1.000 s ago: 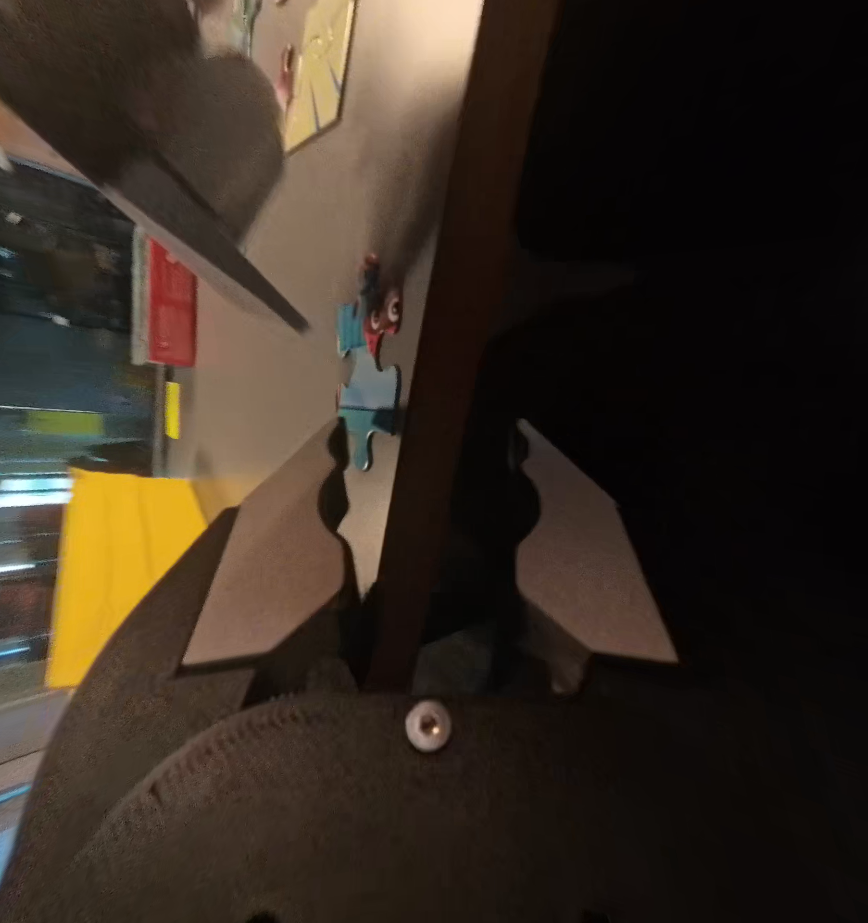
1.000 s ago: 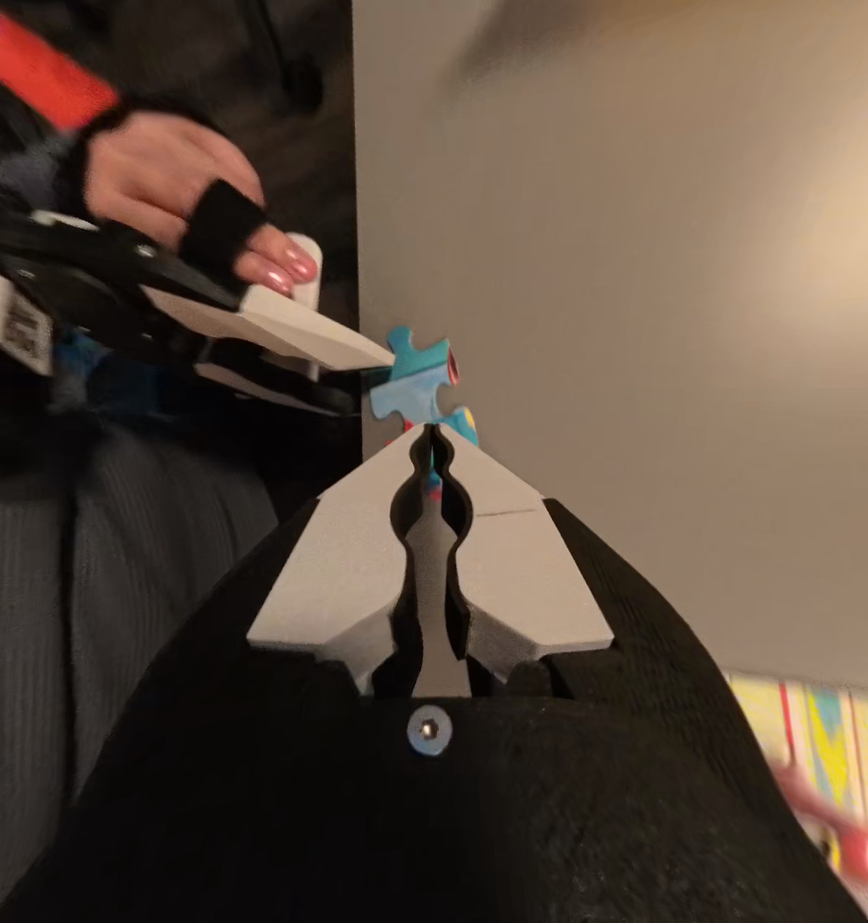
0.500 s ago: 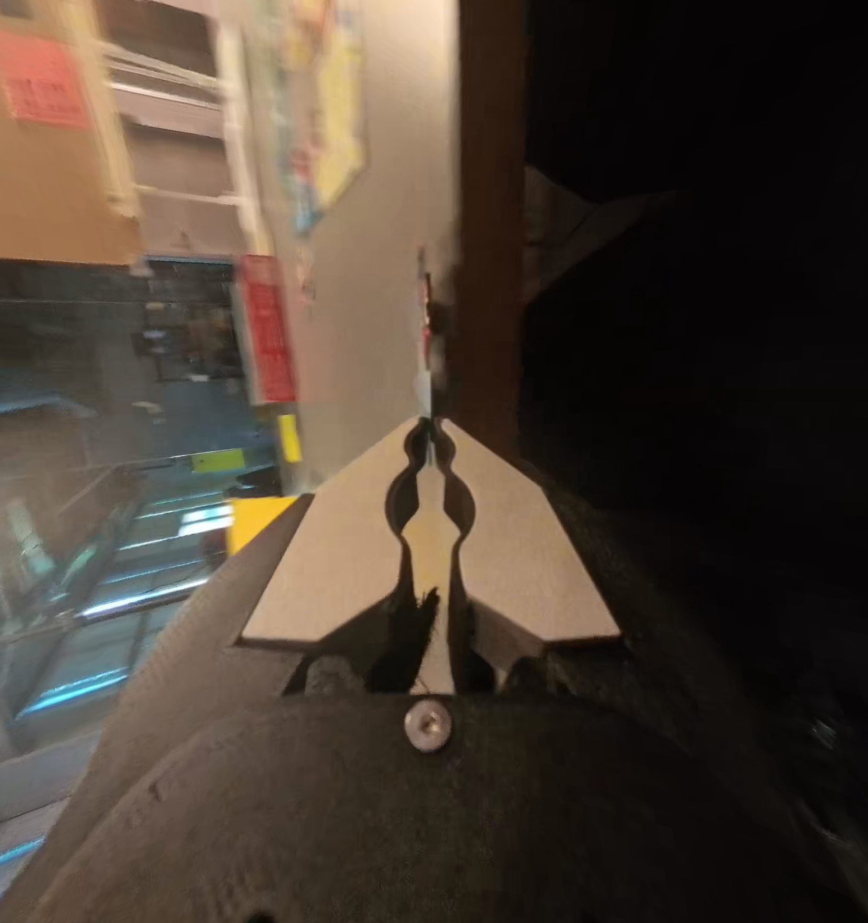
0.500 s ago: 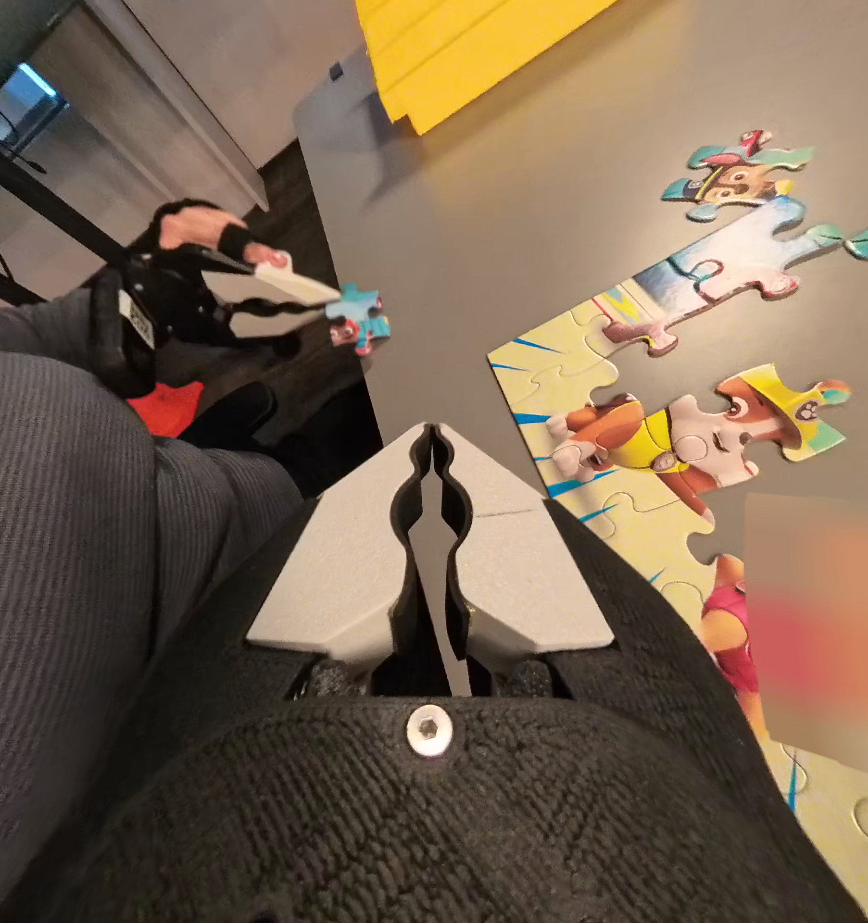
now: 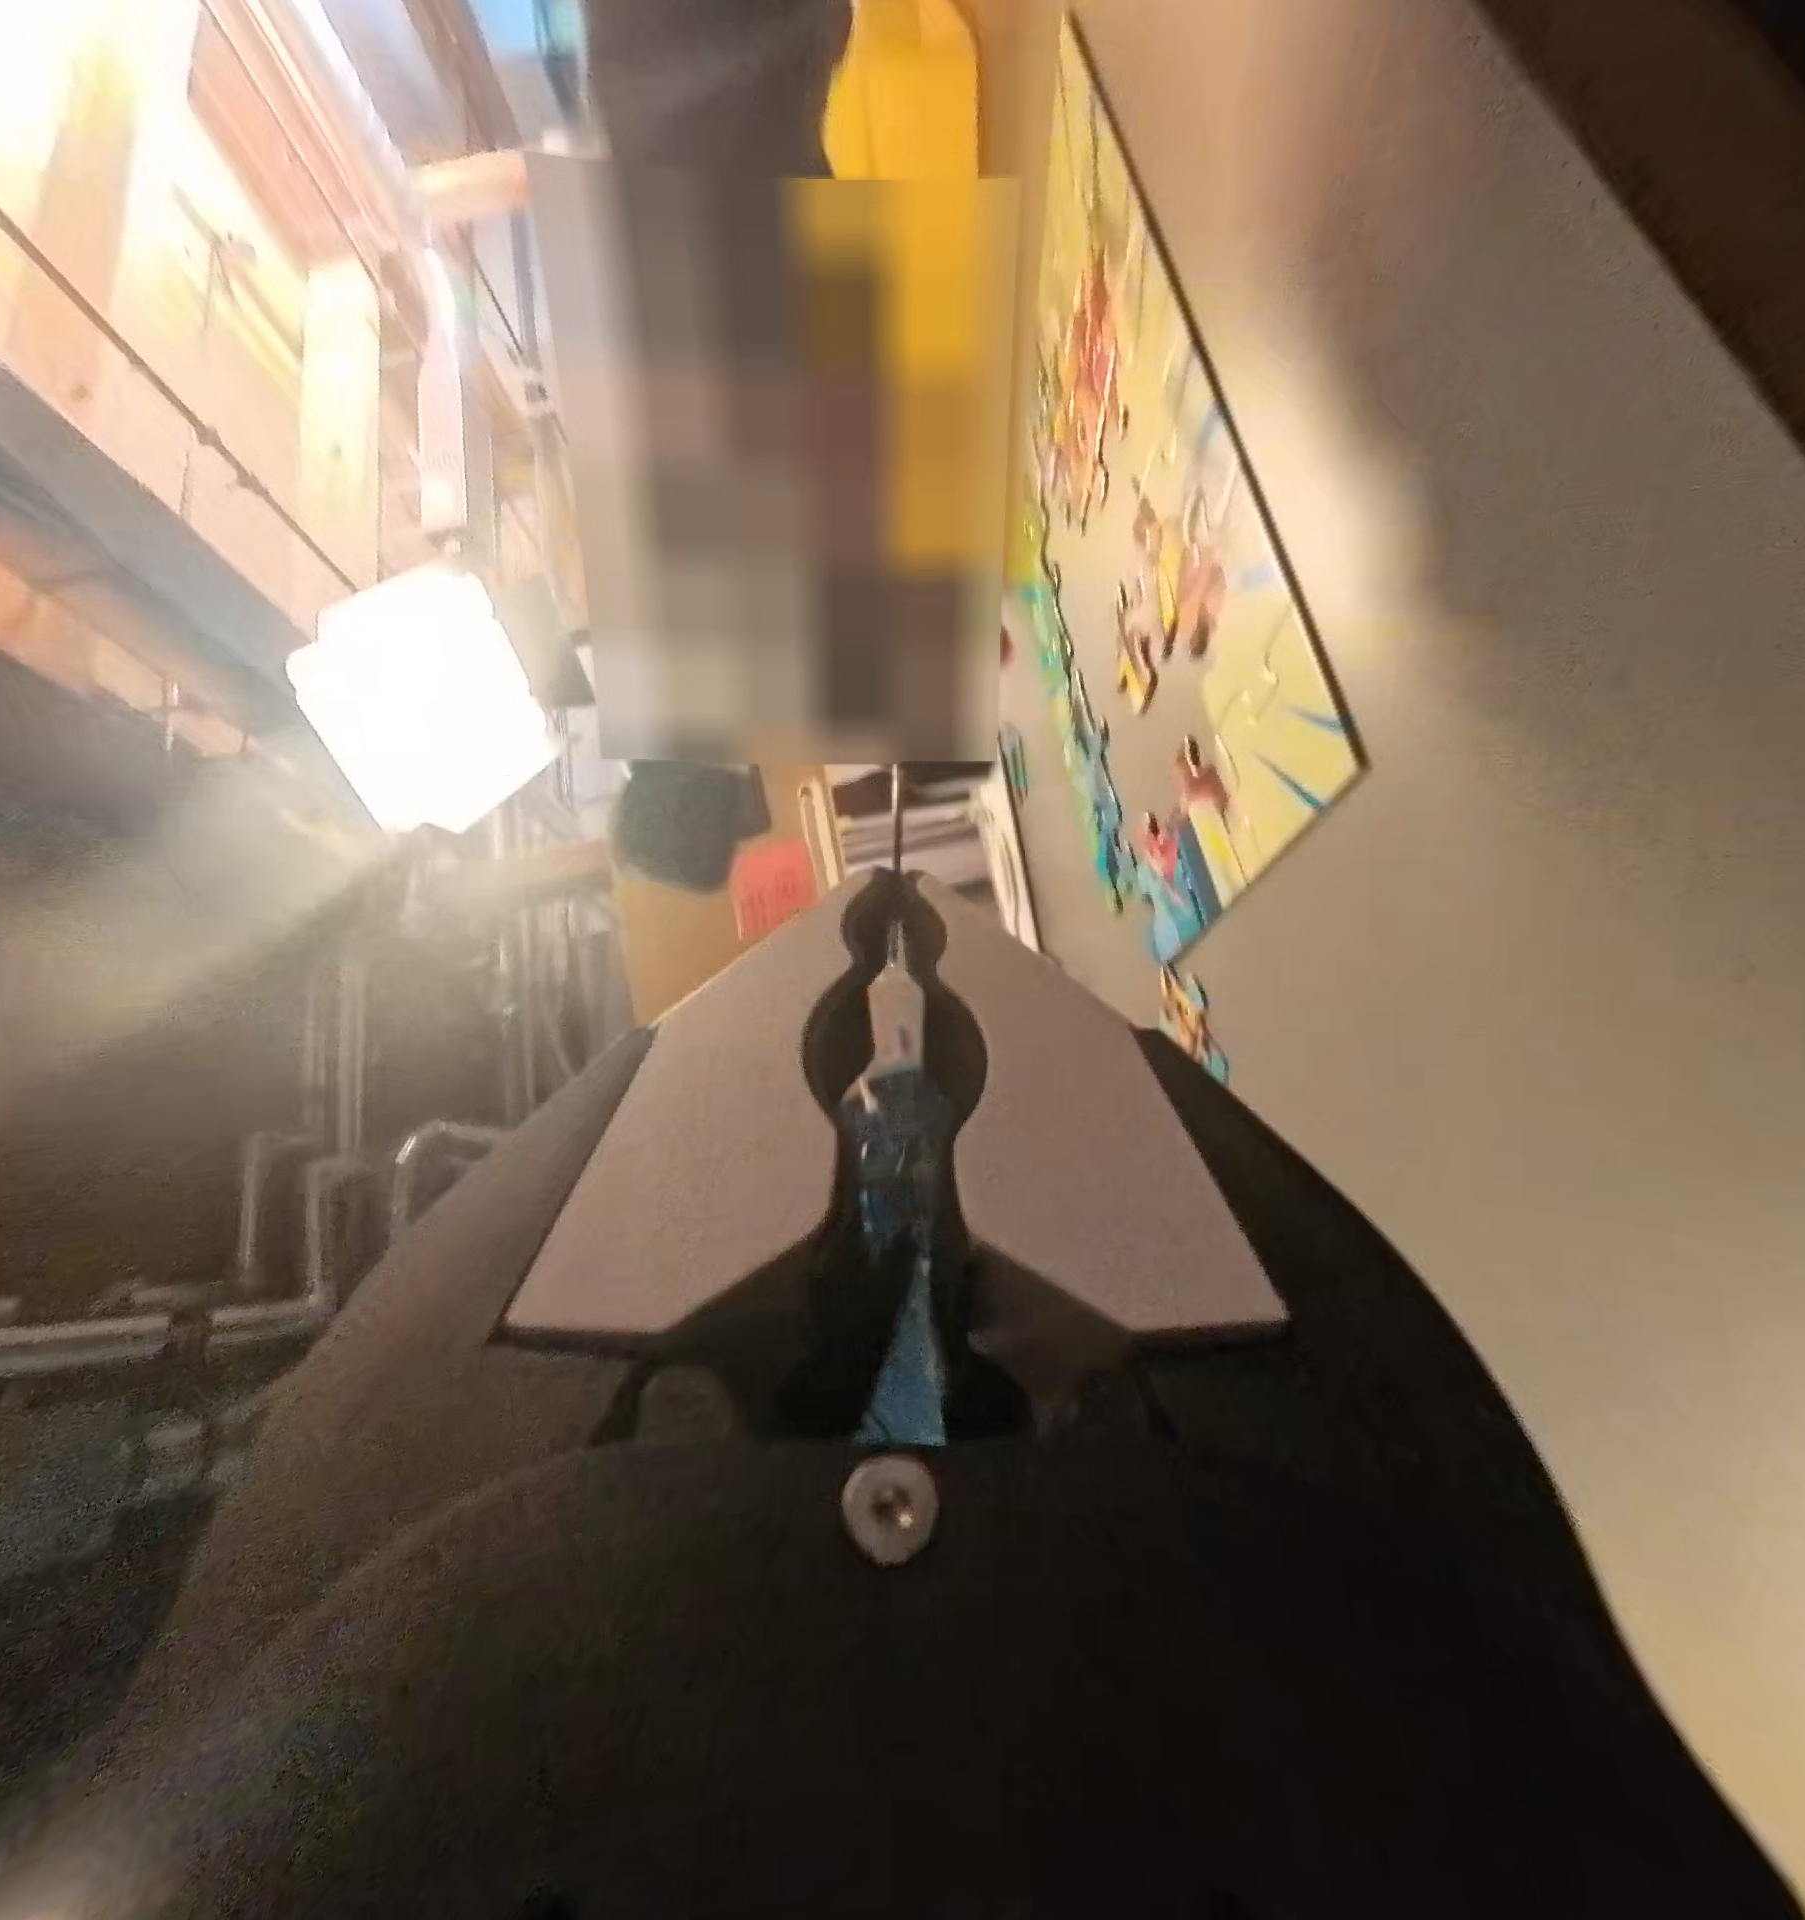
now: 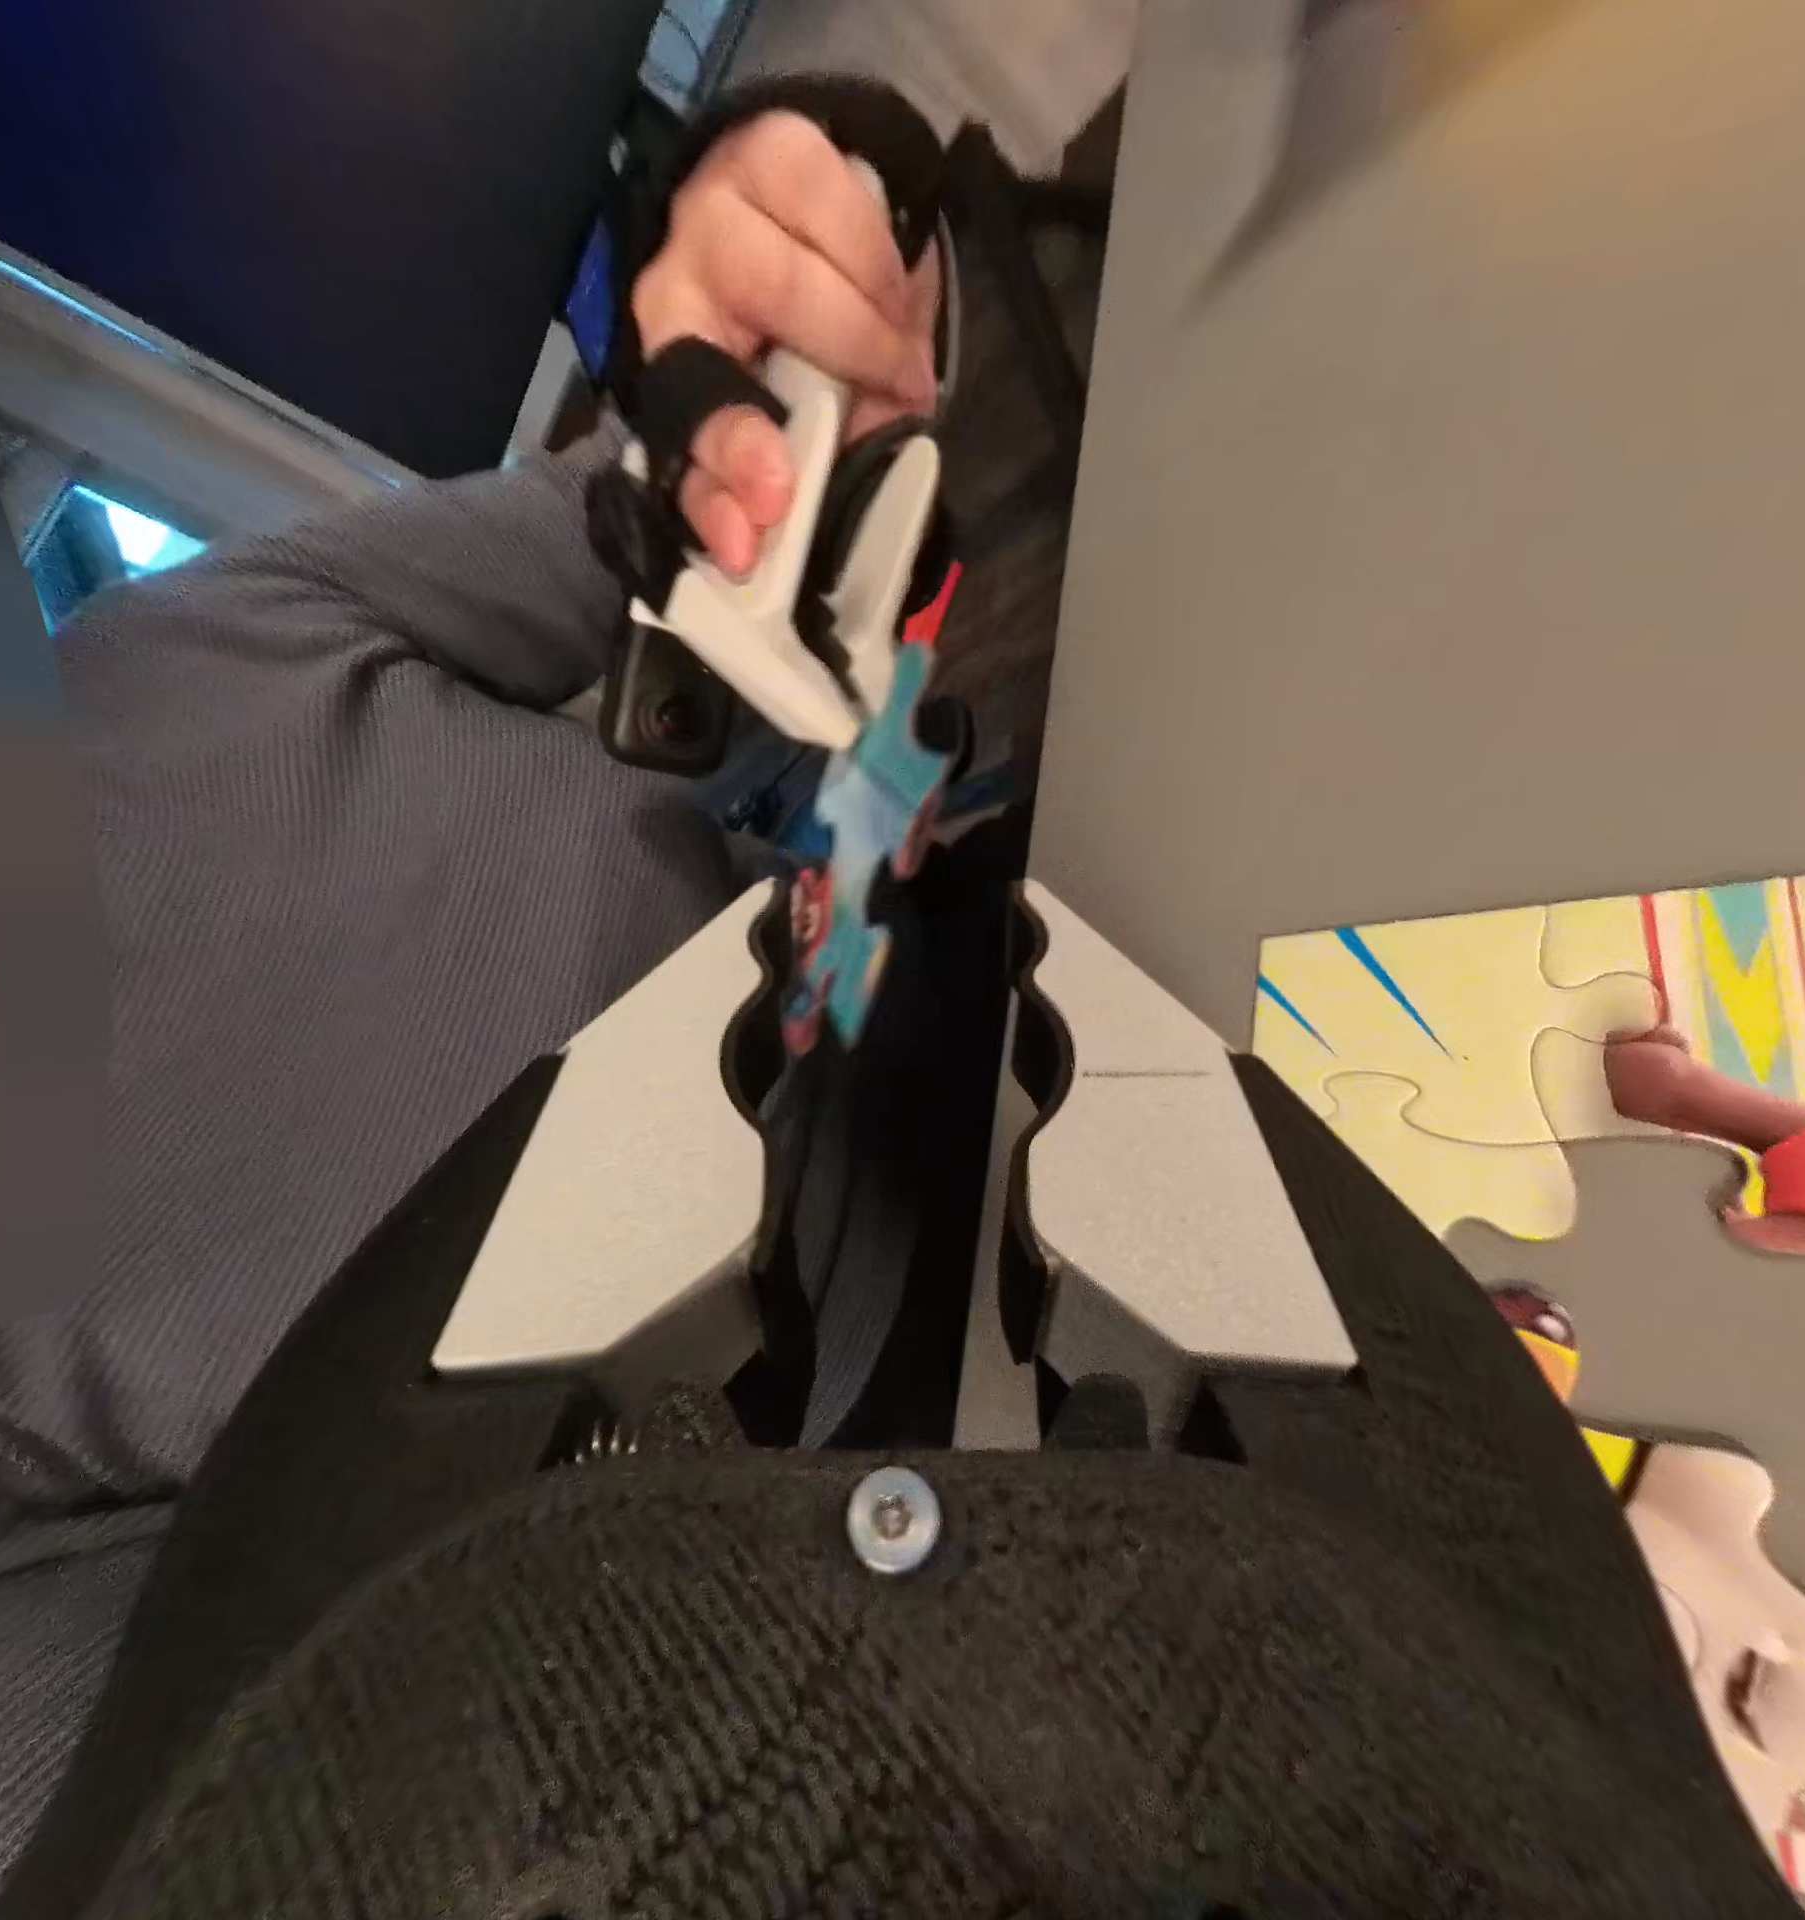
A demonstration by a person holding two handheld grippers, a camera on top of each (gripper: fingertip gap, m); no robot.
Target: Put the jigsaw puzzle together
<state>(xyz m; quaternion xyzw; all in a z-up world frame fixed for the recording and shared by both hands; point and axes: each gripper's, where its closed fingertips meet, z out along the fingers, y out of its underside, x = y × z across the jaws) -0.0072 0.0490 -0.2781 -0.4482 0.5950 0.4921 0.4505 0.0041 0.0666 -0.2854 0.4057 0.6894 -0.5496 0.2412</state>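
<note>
The left tool (image 6: 846, 717), open a second ago, is now clenched on the blue puzzle piece (image 6: 877, 821), while the right tool (image 6: 887, 914), formerly shut on that piece, stands released around its lower end, beside the surface (image 6: 1397, 520) edge.

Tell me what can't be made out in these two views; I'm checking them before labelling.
- Left wrist view: the puzzle piece in the left claw shows edge-on, so its picture is hidden.
- Left wrist view: the room behind is smeared by motion and washed out by a lamp.
- Right wrist view: the jigsaw on the table is cut off at the right edge.
</note>
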